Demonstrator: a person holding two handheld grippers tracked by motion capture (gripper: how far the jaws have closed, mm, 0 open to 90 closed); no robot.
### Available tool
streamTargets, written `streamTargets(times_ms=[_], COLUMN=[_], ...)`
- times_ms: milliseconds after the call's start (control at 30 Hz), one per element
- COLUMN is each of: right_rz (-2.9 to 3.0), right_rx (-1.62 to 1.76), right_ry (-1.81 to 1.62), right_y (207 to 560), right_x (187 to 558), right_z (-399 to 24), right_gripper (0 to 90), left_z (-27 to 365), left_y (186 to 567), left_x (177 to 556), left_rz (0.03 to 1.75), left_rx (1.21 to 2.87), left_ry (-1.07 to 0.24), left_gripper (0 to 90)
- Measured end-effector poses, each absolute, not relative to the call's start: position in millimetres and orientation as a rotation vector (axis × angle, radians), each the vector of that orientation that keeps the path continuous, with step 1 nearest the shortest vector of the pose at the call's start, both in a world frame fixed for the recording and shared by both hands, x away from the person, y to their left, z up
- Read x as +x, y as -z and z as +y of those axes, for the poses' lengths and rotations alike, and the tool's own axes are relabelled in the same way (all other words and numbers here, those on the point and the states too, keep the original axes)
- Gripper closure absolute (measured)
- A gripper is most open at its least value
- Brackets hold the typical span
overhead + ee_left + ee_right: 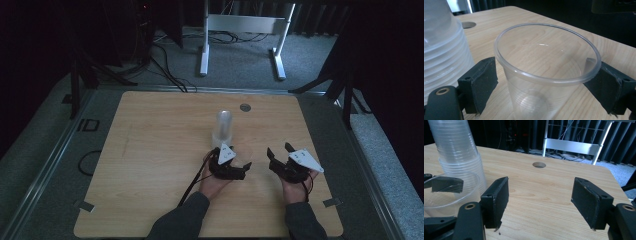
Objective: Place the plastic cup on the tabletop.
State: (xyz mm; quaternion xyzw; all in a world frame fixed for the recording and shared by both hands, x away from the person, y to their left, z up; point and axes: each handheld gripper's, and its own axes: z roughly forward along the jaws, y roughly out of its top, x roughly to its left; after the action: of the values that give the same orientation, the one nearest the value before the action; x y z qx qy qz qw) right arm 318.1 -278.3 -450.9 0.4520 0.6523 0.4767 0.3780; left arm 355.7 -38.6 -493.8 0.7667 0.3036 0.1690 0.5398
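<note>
A single clear plastic cup stands upright on the wooden table. My left gripper is around it, one black pad on each side of the round, unsquashed rim. The pads sit at the rim without pressing it in, so the jaws are open. From above, the left gripper lies just in front of a tall stack of clear cups. That stack stands immediately left of the single cup. My right gripper rests to the right, open and empty. In its own view the right gripper frames bare table, with the cup and stack at left.
A round hole is set in the tabletop near the far edge. A white metal stand and cables sit on the floor beyond the table. Dark tripod legs flank both far corners. Bare wood lies left and behind the stack.
</note>
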Motion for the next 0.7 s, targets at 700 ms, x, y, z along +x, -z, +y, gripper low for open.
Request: streamTargets(times_ms=[700], right_rz=[1.67], right_rx=[1.158], right_ry=[-1.217], right_y=[452], right_x=[318], right_z=[-278], right_gripper=[29.8], left_z=[-21], left_y=[495], left_x=[344], left_rz=[0.724], left_rx=[1.825], left_ry=[-0.393], left_gripper=[10.2])
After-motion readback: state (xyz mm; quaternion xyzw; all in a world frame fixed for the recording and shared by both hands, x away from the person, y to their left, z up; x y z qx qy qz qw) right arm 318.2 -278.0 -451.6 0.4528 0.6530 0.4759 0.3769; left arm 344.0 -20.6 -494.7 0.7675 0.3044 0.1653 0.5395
